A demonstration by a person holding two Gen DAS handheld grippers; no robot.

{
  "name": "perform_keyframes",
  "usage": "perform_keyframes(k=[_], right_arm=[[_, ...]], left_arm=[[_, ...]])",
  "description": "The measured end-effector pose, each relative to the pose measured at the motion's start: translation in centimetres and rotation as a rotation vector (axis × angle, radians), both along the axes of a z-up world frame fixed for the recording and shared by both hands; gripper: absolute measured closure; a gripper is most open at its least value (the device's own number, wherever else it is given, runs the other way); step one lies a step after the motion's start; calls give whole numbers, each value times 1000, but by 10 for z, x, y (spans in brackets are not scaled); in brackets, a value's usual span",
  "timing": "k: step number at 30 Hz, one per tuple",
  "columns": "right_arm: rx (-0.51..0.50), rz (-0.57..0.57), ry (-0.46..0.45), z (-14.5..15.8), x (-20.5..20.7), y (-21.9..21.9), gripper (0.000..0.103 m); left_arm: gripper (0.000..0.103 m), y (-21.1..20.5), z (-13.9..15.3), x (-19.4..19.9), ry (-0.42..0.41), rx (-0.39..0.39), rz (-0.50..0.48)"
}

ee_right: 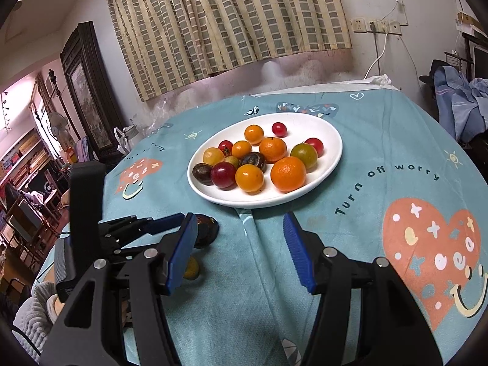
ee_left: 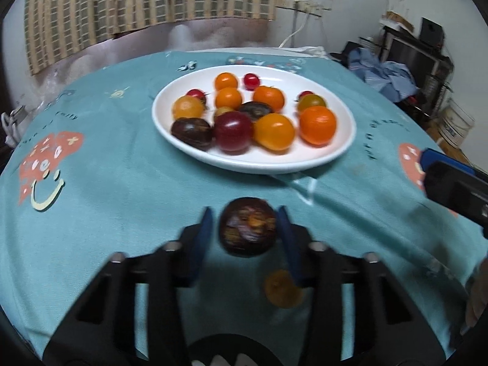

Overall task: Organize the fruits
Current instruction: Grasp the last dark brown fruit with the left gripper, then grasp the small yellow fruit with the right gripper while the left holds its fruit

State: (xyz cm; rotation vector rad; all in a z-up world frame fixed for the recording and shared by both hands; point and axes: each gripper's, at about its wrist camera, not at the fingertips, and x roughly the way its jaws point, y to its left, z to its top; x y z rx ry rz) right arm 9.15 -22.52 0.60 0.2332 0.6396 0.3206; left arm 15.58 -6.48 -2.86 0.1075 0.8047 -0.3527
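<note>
Two fruits lay off the white plate [ee_right: 331, 164] at this moment: a dark purple fruit [ee_left: 247, 231] and a small yellow-orange fruit [ee_left: 282, 288], both on the teal cloth [ee_right: 366, 158] covering the counter, toward six o'clock of the plate. Every other fruit sat on the plate, oranges and yellows mixed with reds and dark ones, no grouping by colour evident.

The left gripper [ee_left: 244, 228] had its jaws apart, one either side of the dark purple fruit; a gap showed on the left side, while contact on the right could not be told through the blur. The fruit appeared to rest on the cloth, not lifted. This stance suited a pick, presumably for transfer to the plate at twelve o'clock.

The right gripper [ee_right: 241, 247] hung with jaws wide apart and nothing between them, over a fold in the cloth. It pointed toward the plate, apparently standing by, clear of the left gripper's work.
</note>
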Motion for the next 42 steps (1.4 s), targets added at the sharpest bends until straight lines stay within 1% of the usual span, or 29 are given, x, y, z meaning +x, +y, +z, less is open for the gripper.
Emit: perform_keyframes(k=[1, 3, 5, 8, 9, 12, 13, 15, 17, 18, 19, 21, 24, 26, 27, 29, 30, 32, 34, 35, 37, 38, 42], right_arm=[[-3, 0, 0, 0, 0, 1, 44], [-4, -4, 2, 0, 0, 0, 44], [-4, -3, 3, -1, 0, 0, 44], [-4, -4, 1, 0, 0, 0, 44], [-3, -2, 1, -1, 0, 0, 44], [-3, 2, 1, -2, 0, 0, 44], [-4, 3, 3, -2, 0, 0, 44], [-6, 5, 4, -2, 0, 0, 44], [-5, 4, 4, -2, 1, 0, 44], [-3, 5, 5, -3, 1, -1, 44], [-4, 5, 5, -3, 1, -1, 44], [-7, 6, 5, -3, 1, 0, 44], [-5, 14, 14, -4, 1, -1, 44], [-5, 34, 24, -6, 1, 2, 44], [-7, 45, 28, -7, 1, 5, 44], [-34, 98, 44, -13, -1, 18, 44], [-57, 129, 52, -17, -2, 27, 44], [-125, 202, 63, -26, -8, 50, 44], [-188, 241, 58, -31, -13, 68, 45], [-206, 251, 54, -33, -15, 75, 47], [-234, 269, 62, -36, -14, 85, 56], [-242, 269, 70, -38, -13, 87, 58], [-262, 259, 102, -46, -6, 95, 59]], left_arm=[[68, 0, 2, -3, -13, 6, -1], [69, 3, 2, -4, -4, -7, -3], [69, 7, 1, -3, 11, -30, -3], [69, 8, 0, -3, 11, -34, -7], [67, 7, 0, -3, 7, -30, -7], [49, 2, -5, 0, 14, -11, -6], [47, 0, -7, 4, 31, -19, -16], [47, -2, -9, 8, 56, -31, -27], [51, -5, -16, 14, 95, -22, -34], [52, -4, -15, 14, 88, -25, -28], [57, -3, -15, 14, 88, -29, -21], [57, 2, -14, 14, 92, -50, -14], [58, 11, -9, 8, 62, -37, 19], [58, 30, 1, 3, 32, -48, 69], [58, 43, 8, -1, 5, -49, 116], [58, 65, 17, -7, -42, -22, 201], [58, 78, 20, -8, -52, -25, 240], [58, 96, 21, -7, -33, -67, 284], [58, 109, 20, -4, -11, -118, 318], [58, 112, 20, -3, -8, -132, 326], [58, 113, 21, -2, -8, -144, 327], [58, 113, 21, -3, -9, -145, 325], [58, 109, 19, -4, -4, -141, 315]])
